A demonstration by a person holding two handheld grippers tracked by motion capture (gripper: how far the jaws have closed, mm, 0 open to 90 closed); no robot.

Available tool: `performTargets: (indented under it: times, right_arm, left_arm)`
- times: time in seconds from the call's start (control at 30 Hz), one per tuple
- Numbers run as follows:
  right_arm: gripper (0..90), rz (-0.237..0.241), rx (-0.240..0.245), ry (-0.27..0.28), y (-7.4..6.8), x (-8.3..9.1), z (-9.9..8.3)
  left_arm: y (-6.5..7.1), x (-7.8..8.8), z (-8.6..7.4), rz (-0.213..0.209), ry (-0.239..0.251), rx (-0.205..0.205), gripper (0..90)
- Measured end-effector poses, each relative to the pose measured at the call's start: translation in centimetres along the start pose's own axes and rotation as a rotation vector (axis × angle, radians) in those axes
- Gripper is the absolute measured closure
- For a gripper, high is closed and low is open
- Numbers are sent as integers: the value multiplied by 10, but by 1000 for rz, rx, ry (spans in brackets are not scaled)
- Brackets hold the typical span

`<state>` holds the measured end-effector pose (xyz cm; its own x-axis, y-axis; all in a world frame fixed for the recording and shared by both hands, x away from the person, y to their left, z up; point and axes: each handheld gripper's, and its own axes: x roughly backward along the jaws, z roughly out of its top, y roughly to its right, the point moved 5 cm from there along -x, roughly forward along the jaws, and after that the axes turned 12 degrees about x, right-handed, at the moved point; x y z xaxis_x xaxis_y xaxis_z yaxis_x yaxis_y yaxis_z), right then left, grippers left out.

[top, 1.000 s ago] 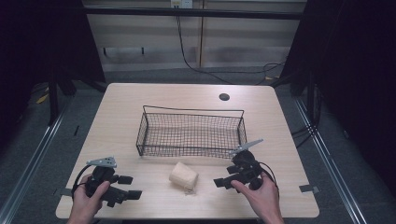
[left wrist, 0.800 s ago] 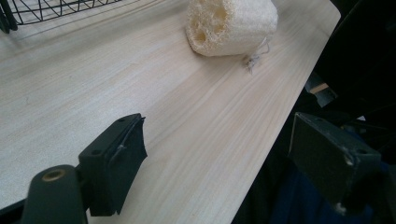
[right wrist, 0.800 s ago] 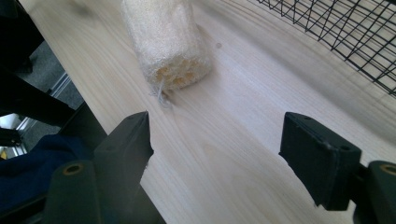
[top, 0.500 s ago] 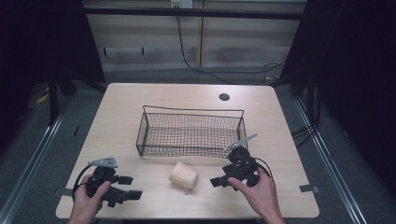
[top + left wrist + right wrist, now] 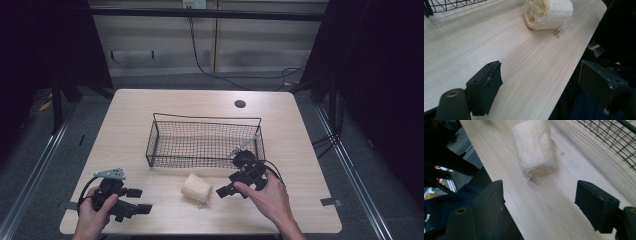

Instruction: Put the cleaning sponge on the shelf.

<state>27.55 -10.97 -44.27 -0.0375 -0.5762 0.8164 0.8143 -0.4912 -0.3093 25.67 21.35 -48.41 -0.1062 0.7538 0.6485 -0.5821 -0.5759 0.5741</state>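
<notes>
Loofah (image 5: 196,188): we are seeing it lying on the counter (image 5: 150,115), between both tools.
Basket (image 5: 202,141): sitting just behind.
Left tool (image 5: 134,200): gaping open.
Right tool (image 5: 226,189): gaping open.

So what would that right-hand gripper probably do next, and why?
Probably ease forward until its open jaws straddle the loofah sponge. The right gripper points at it from close by with nothing held, and the sponge lies loose on the table just outside the wire basket.

Bare tabletop surrounds the pale, porous loofah block (image 5: 196,188) at lower centre of the high view. The black wire basket (image 5: 204,142) stands just above it, blocking the upper approach. Left, right and lower sides stay open.
</notes>
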Motion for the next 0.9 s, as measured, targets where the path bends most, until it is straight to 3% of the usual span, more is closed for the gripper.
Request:
performTargets:
  times: [0.53,0.9]
  right_arm:
    - [218,47,51,-72,-2,-11,26]
    - [233,54,48,-120,0,-19,37]
  left_arm:
    - [0,0,0,1,3,0,181]
    - [1,0,0,-2,2,-1,181]
